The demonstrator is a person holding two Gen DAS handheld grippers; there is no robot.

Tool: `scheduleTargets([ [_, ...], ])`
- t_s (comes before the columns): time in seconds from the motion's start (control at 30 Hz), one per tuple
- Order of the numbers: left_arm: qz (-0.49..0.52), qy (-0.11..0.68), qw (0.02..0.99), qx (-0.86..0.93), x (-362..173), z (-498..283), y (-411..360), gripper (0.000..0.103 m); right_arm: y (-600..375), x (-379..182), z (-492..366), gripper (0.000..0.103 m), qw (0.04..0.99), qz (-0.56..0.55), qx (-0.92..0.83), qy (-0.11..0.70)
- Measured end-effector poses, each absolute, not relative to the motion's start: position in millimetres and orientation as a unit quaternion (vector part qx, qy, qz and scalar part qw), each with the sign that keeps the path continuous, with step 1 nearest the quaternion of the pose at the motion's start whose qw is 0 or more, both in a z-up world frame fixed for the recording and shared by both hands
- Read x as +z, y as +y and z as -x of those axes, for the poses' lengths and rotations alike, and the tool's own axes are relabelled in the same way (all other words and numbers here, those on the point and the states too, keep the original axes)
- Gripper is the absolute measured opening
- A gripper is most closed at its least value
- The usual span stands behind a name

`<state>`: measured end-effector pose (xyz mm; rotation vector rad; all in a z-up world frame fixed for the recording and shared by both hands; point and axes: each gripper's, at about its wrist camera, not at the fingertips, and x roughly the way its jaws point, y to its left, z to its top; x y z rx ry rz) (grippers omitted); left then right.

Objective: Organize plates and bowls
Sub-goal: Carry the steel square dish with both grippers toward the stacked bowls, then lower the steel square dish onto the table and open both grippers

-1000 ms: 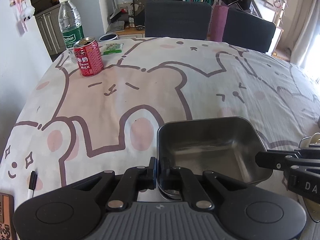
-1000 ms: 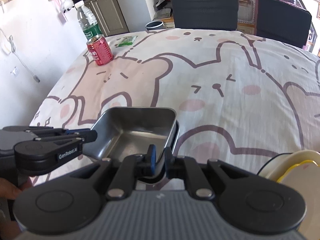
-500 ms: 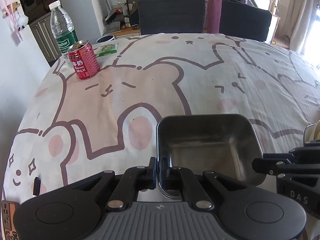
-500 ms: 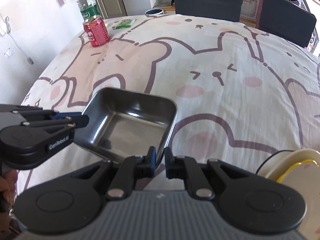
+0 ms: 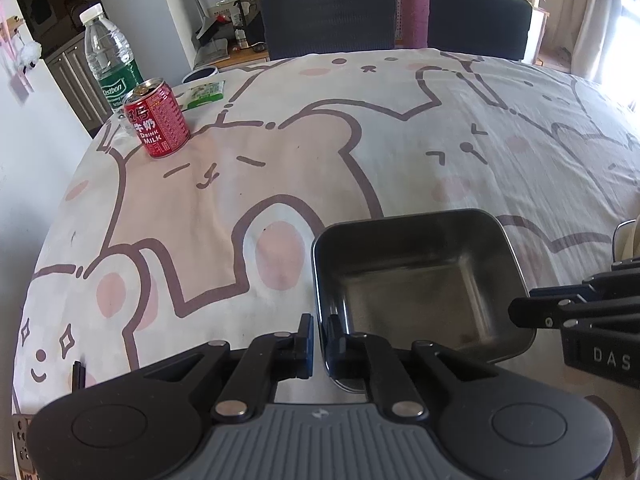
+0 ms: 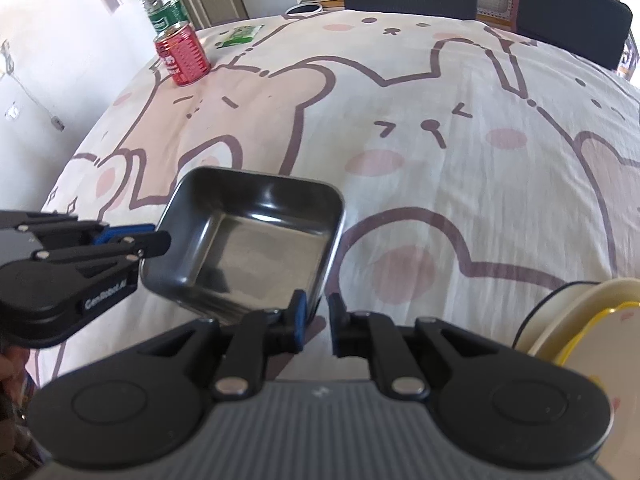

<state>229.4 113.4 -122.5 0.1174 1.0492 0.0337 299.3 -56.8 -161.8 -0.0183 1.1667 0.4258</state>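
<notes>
Inventory: one tabletop (image 5: 400,140) under a cartoon-bear cloth. Two dark chairs (image 5: 328,16) (image 5: 480,20) stand at its far side. There is one square steel bowl (image 5: 412,280), one stack of pale dishes (image 6: 580,320) whose piece count cannot be told, one water bottle (image 5: 110,68), one red can (image 5: 158,122) and one green packet (image 5: 206,94).

The steel bowl sits at the near edge of the tabletop, between the two tools. The bottle, can and packet are grouped at the far left corner, well apart from it.

Both tools point steeply down. The left tool (image 5: 319,340) straddles the bowl's near left rim; its jaws have just been easing apart and stand slightly spread, with the rim between them. The right tool (image 6: 318,320) straddles the near right corner, jaws likewise slightly spread, with cloth showing beside the rim.

The right view alone shows the dish stack properly, just right of that tool, and part of a hand (image 6: 10,360) behind the left tool. The left view gives only a sliver of the stack, plus a second rim line under the bowl's near corner, identity unclear.
</notes>
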Motion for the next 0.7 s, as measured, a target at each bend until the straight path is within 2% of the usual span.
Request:
scheduleTargets([
  [0.17, -0.052, 0.504, 0.862, 0.014, -122.4, -229.3, 114.8, 0.011, -60.1, -163.8, -301.2, 0.013, 0.813, -0.010, 0.198, 0.548],
  [0.27, -0.045, 0.509, 0.859, 0.016, -123.4, -228.8, 117.5, 0.024, -61.2, -163.9, -300.9, 0.014, 0.814, -0.017, 0.198, 0.545],
  [0.33, -0.042, 0.511, 0.858, 0.018, -123.8, -227.8, 119.0, 0.028, -63.6, -164.4, -301.5, 0.015, 0.815, -0.026, 0.197, 0.544],
  [0.43, -0.035, 0.509, 0.860, 0.018, -121.7, -226.7, 120.4, 0.036, -65.9, -165.2, -302.5, 0.020, 0.815, -0.035, 0.196, 0.544],
  [0.5, -0.028, 0.505, 0.863, 0.011, -118.9, -225.4, 120.9, 0.046, -65.9, -165.0, -302.4, 0.024, 0.815, -0.037, 0.199, 0.542],
  [0.53, -0.025, 0.502, 0.864, 0.007, -117.7, -224.9, 121.2, 0.049, -65.9, -164.6, -302.0, 0.031, 0.815, -0.040, 0.200, 0.542],
  [0.6, -0.019, 0.500, 0.866, 0.002, -115.8, -223.8, 121.5, 0.065, -66.3, -163.5, -301.3, 0.045, 0.817, -0.041, 0.203, 0.538],
  [0.67, -0.019, 0.498, 0.867, 0.003, -114.6, -222.8, 121.5, 0.075, -65.6, -161.3, -299.9, 0.067, 0.824, -0.031, 0.200, 0.529],
  [0.7, -0.022, 0.497, 0.868, 0.004, -114.0, -222.4, 121.9, 0.079, -65.3, -160.4, -299.4, 0.070, 0.829, -0.026, 0.196, 0.524],
])
